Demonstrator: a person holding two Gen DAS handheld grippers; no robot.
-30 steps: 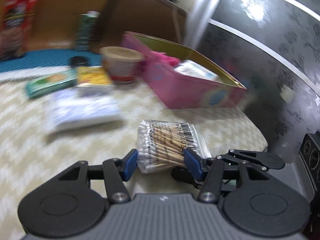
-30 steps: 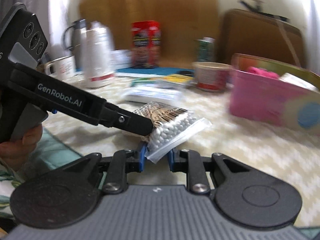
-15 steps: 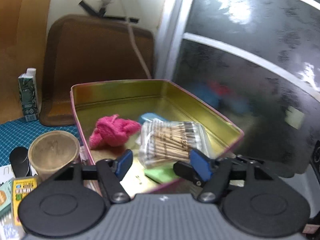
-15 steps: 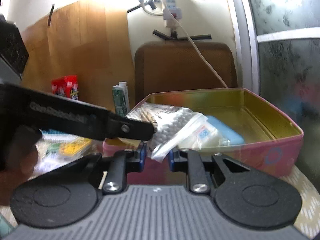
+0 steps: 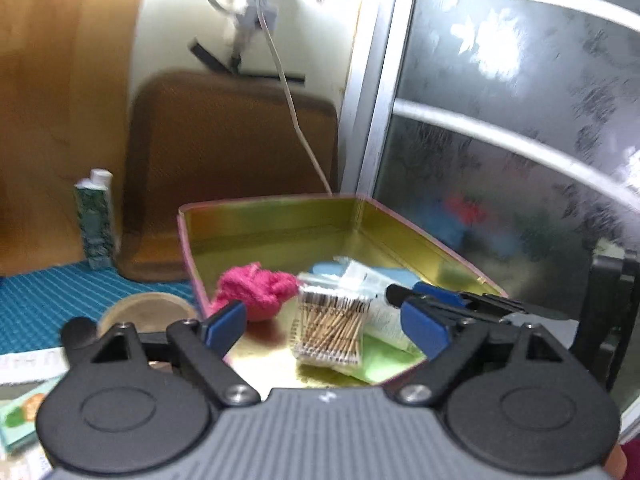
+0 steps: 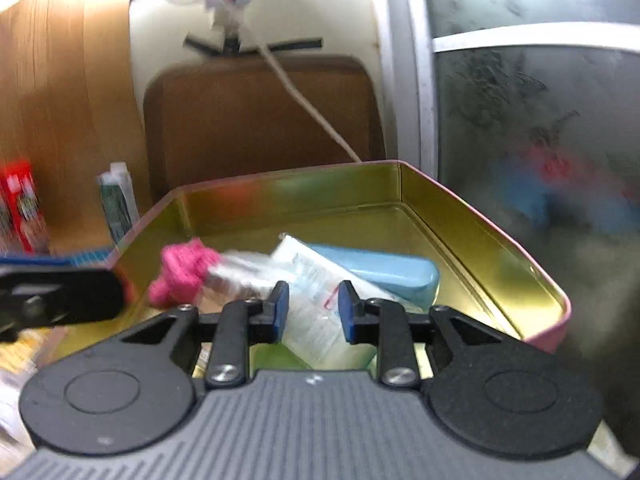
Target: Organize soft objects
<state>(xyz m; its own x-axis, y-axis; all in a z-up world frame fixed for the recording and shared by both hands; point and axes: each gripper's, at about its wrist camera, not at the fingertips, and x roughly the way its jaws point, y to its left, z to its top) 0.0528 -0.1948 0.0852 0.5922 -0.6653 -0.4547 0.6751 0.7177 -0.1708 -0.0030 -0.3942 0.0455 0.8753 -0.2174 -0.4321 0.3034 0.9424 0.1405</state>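
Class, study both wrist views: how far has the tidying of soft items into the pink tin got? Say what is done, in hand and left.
Done: the pink cloth, cotton swab bag and blue pack lie inside the tin.
In hand: nothing; the left gripper and right gripper are opening, with nothing pressed between the pads.
Left: packets outside the tin, at the left view's lower edge.

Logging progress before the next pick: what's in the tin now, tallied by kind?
Pink cloth bundle: 1
Bag of cotton swabs: 1
Clear printed packet: 1
Light blue pack: 1
Green flat item: 1
Total: 5, all inside the tin.
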